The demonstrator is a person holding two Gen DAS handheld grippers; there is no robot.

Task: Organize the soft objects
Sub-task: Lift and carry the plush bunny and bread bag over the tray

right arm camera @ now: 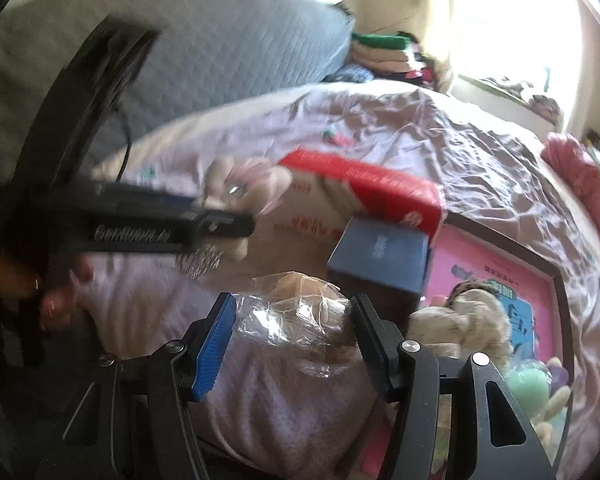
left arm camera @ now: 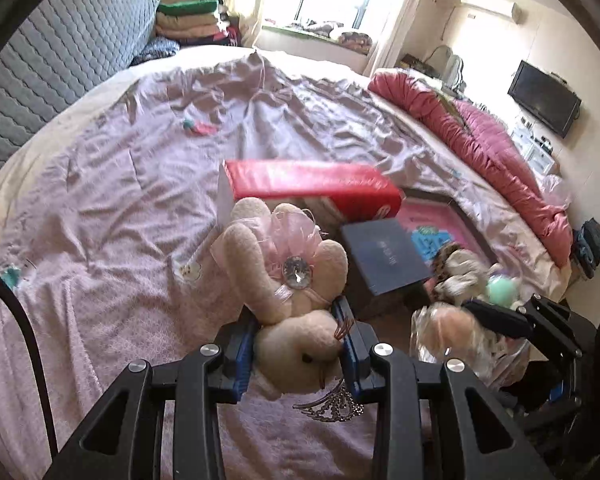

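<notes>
A cream plush bunny (left arm camera: pixel 296 280) with a pink bow and a clear gem sits between the blue pads of my left gripper (left arm camera: pixel 298 330), which is shut on its head and holds it above the lilac bedsheet (left arm camera: pixel 140 184). In the right wrist view the bunny (right arm camera: pixel 260 180) shows blurred beyond the left gripper (right arm camera: pixel 242 218). My right gripper (right arm camera: pixel 292 322) is shut on a soft toy in crinkled clear plastic (right arm camera: pixel 296 316). From the left wrist view, that wrapped toy (left arm camera: pixel 446 328) hangs in the right gripper (left arm camera: pixel 496 316) to the right.
On the bed lie a red and white box (left arm camera: pixel 312 188), a dark blue box (left arm camera: pixel 384 256) and a dark-framed tray with a pink floor (left arm camera: pixel 440 220) holding a fuzzy plush (left arm camera: pixel 460 272) and a mint-green toy (left arm camera: pixel 502 286). A rolled pink quilt (left arm camera: pixel 480 140) lines the right edge.
</notes>
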